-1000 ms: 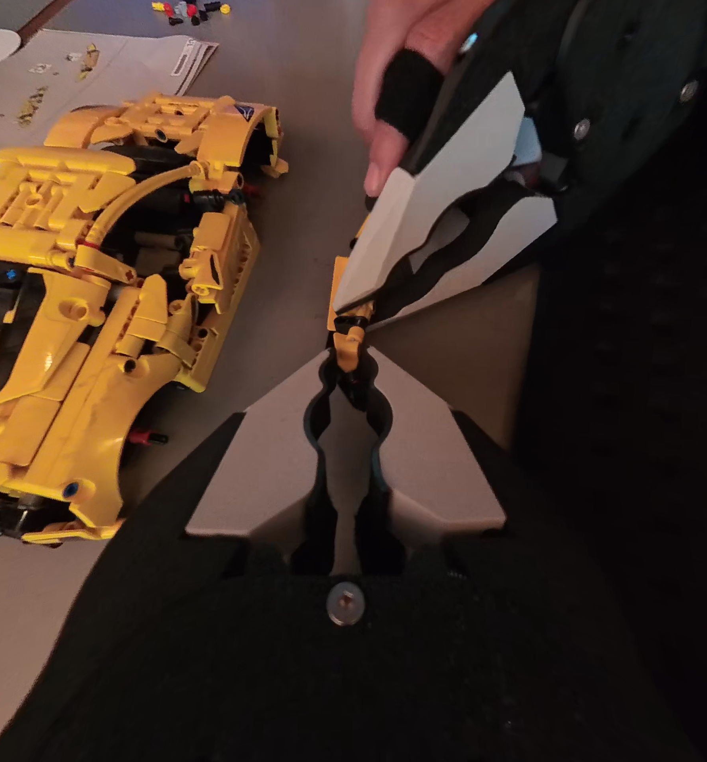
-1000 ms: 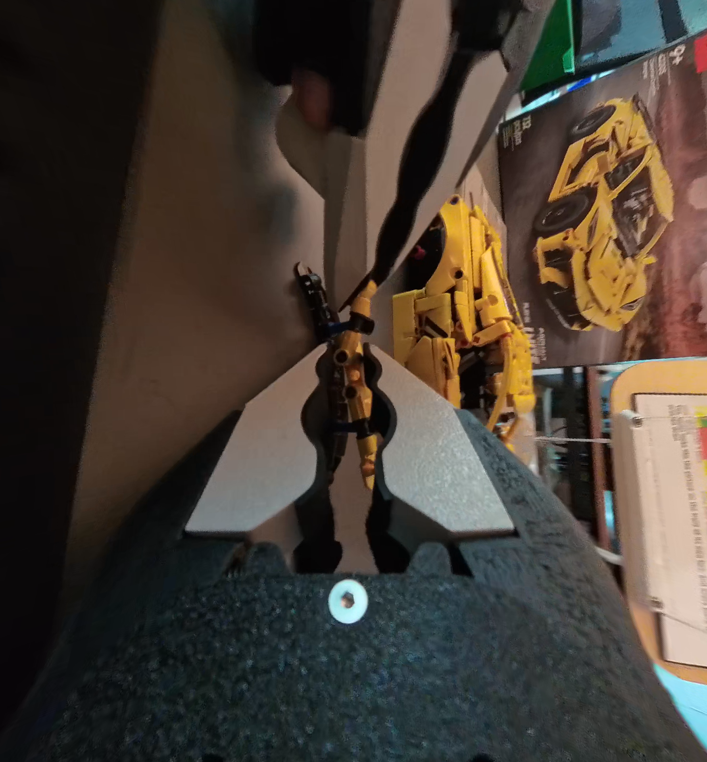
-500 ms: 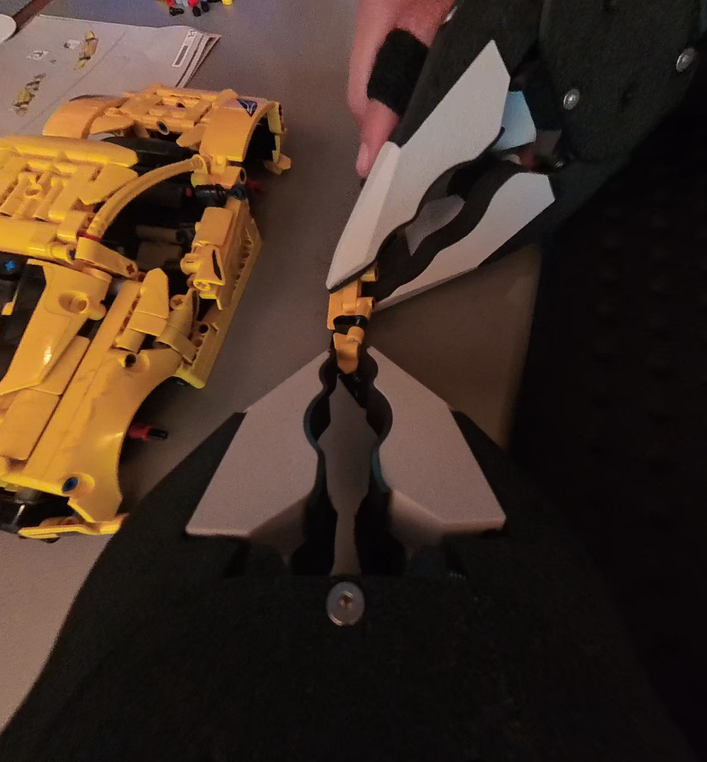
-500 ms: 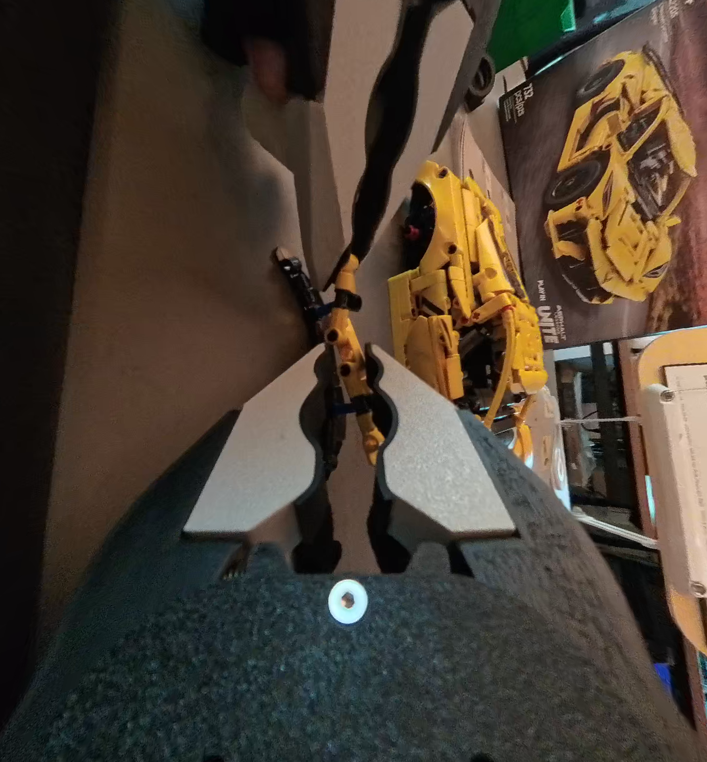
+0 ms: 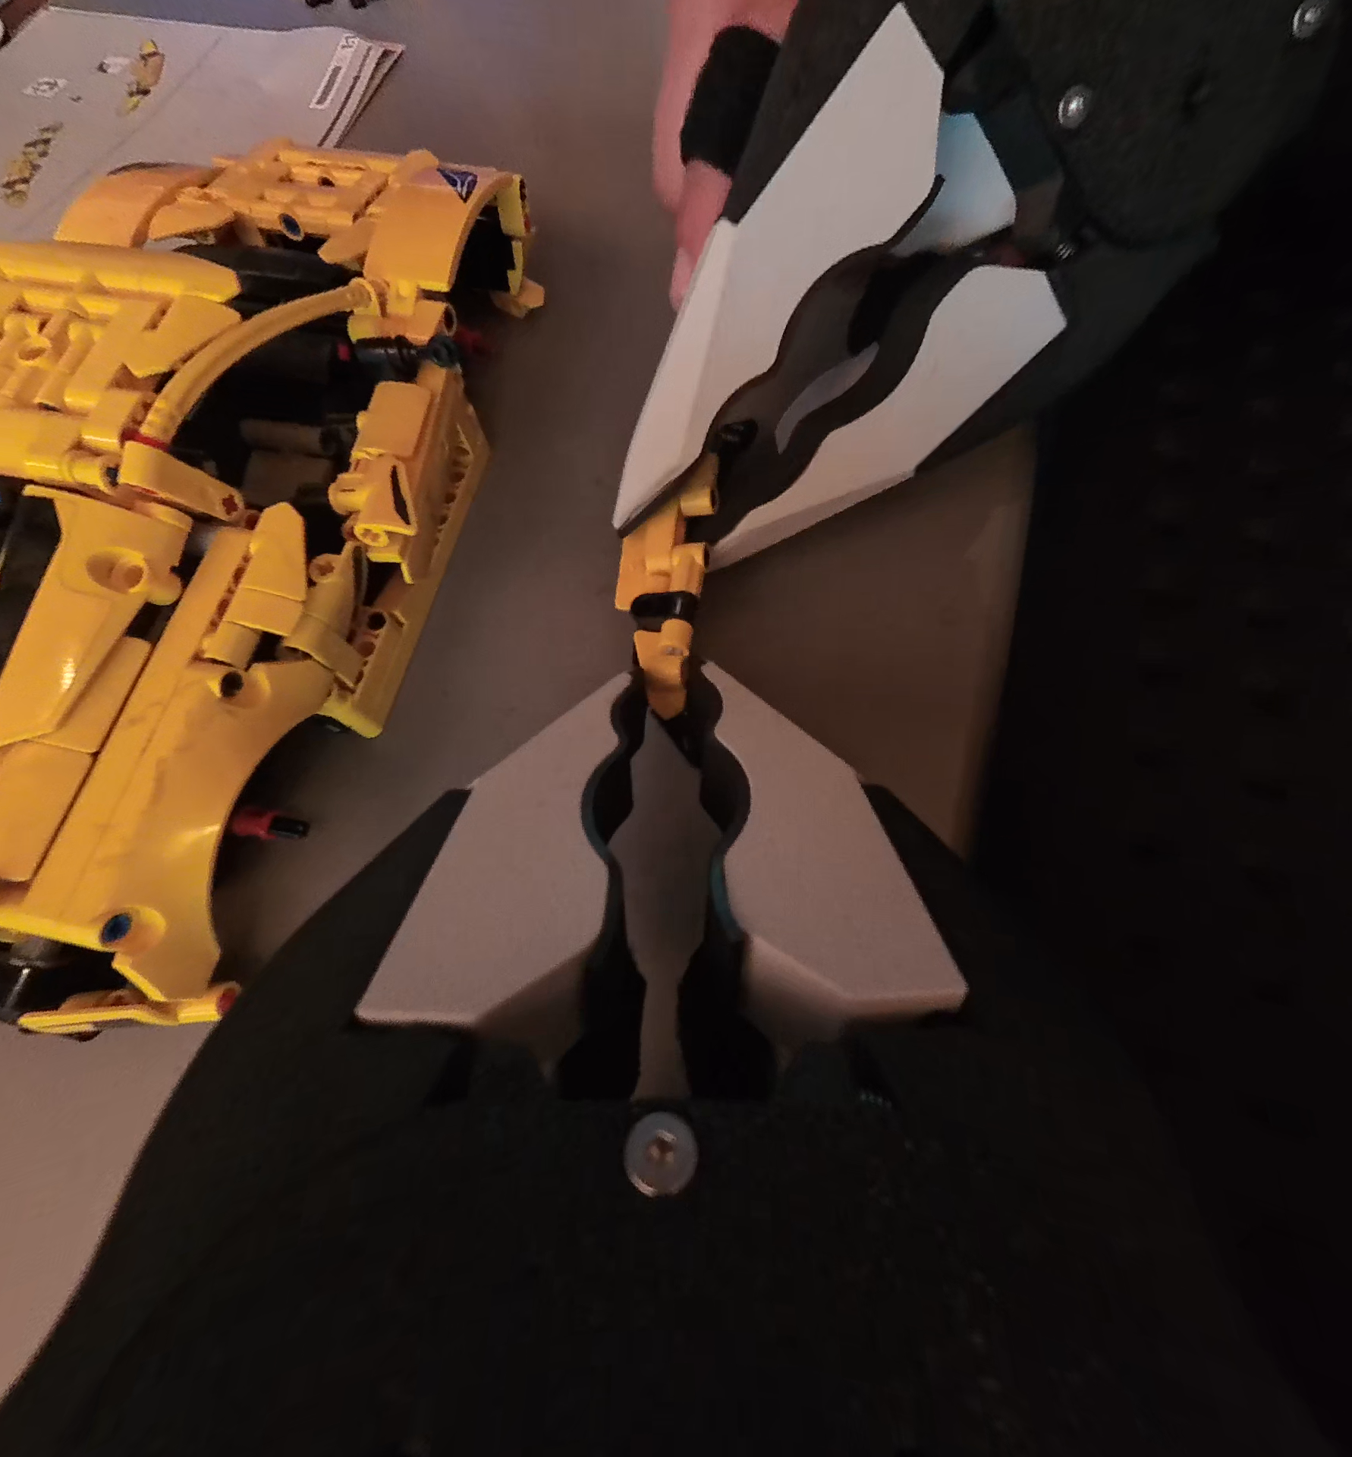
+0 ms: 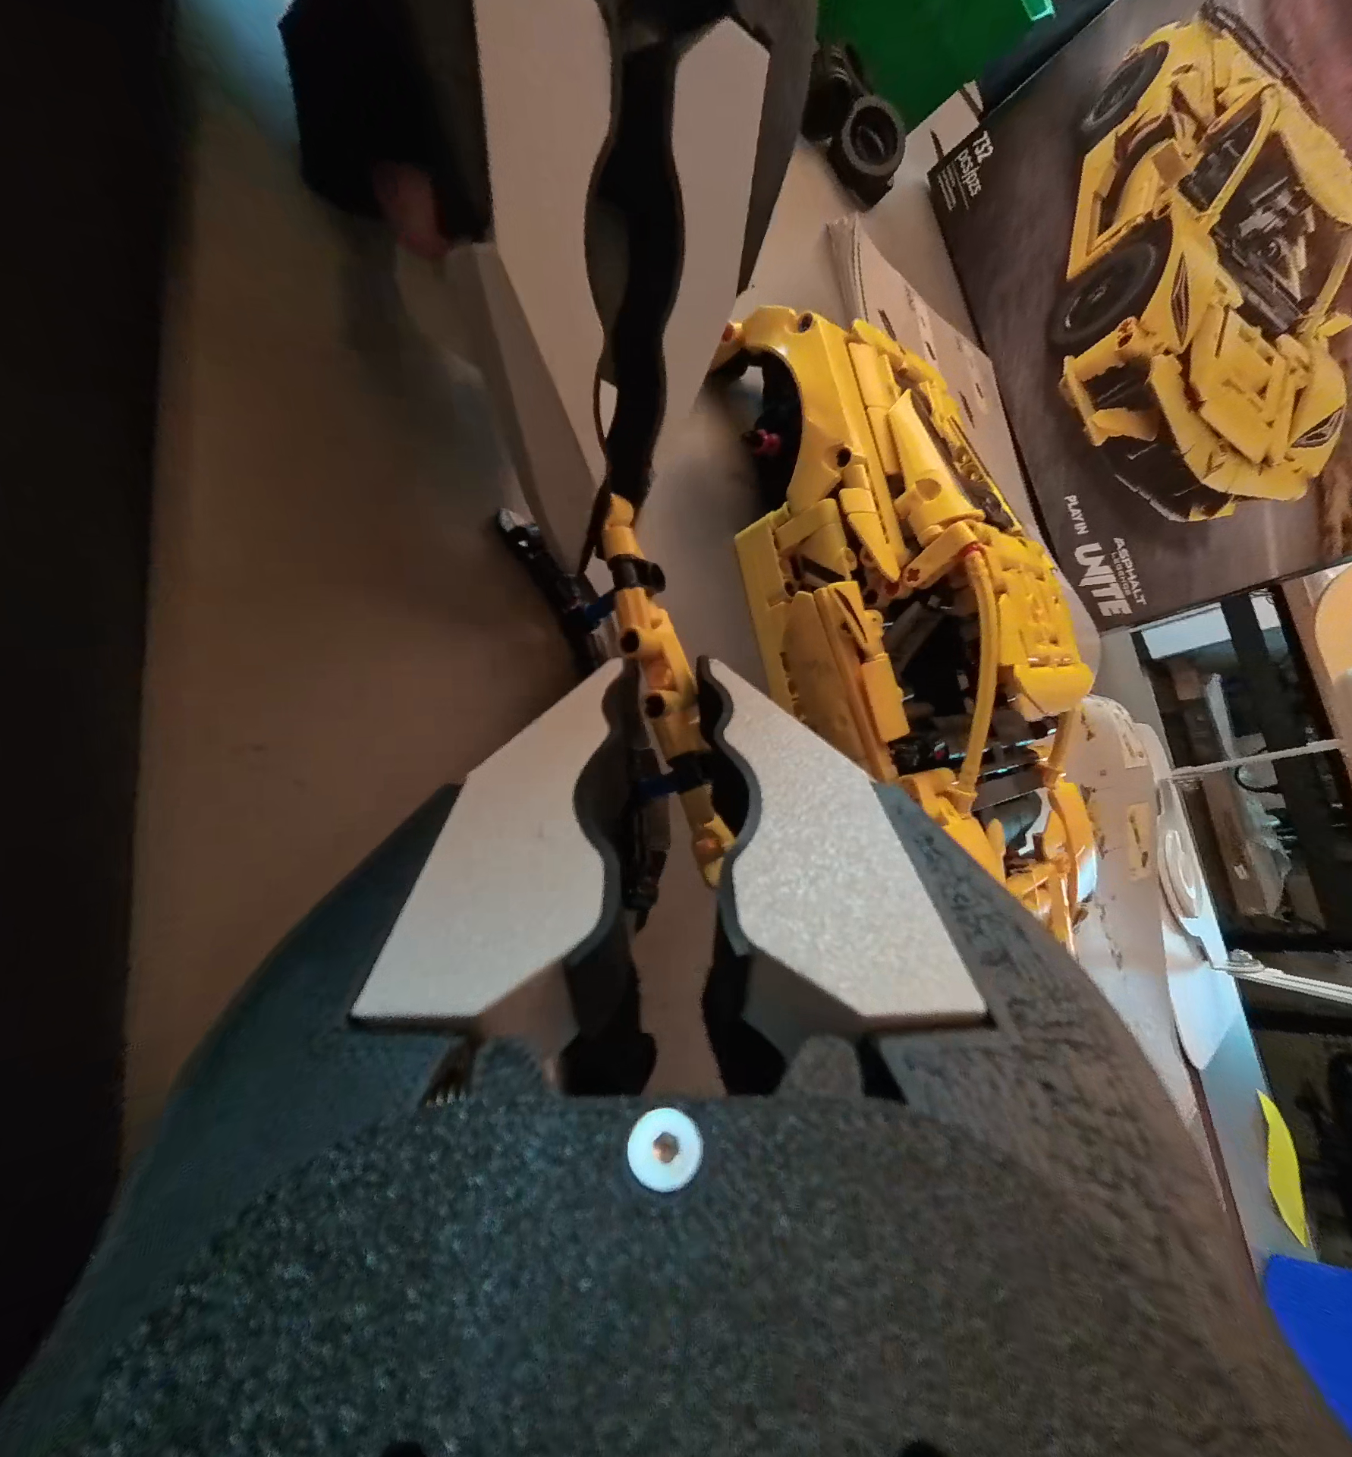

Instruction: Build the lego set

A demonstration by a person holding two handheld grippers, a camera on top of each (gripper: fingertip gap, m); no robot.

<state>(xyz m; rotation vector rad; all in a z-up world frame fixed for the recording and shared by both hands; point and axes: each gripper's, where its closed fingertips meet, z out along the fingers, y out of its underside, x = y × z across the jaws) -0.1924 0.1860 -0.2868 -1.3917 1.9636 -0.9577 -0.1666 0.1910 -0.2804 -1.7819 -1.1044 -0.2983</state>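
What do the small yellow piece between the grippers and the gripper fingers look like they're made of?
The yellow piece looks like glossy moulded plastic: smooth beams with round pin holes and black connectors. The left gripper fingers look like matte pale grey plastic, possibly printed, given the faintly grainy faces, with dark wavy liners that may be rubber.

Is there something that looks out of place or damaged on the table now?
Nothing looks damaged. One small red and black pin lies loose on the table beside the yellow car. Both grippers hold the same small yellow subassembly above the table.
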